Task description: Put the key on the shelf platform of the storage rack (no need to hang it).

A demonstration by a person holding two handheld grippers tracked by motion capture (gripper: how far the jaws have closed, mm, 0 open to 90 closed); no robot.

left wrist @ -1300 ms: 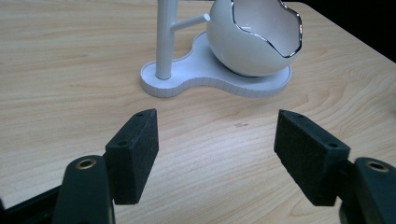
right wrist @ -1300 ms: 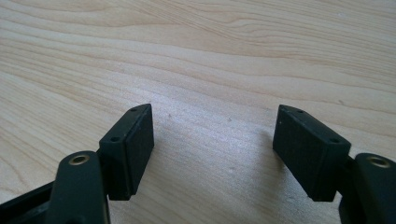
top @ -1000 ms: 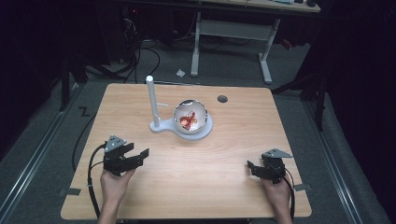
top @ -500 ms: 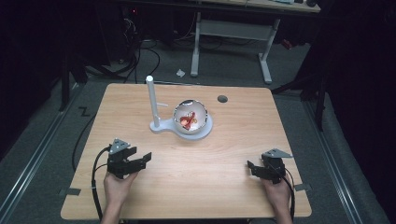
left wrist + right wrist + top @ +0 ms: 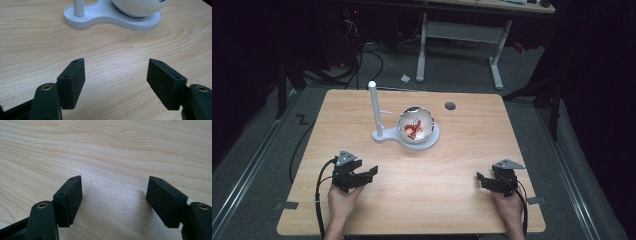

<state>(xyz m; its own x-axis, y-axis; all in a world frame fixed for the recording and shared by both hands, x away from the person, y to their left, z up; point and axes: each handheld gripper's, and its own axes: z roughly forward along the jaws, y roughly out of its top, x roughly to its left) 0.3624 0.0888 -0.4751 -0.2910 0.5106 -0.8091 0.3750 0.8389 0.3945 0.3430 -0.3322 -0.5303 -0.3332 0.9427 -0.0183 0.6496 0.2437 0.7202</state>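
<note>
Wooden counter (image 5: pixel 452 170) seen; white bowl (image 5: pixel 416 125) on post stand (image 5: pixel 384 134) mid-counter. Left gripper (image 5: pixel 362 175) and right gripper (image 5: pixel 484 181) held near edge, fingers wide, nothing gripped.

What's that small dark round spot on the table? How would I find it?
Start at the wooden table and look to its far edge. Right of the white stand with its post and bowl sits the dark spot. It is flat, round and alone, touching nothing.

text: I read none | labels: none | numbers: none | signs: none legible from my feeds
</note>
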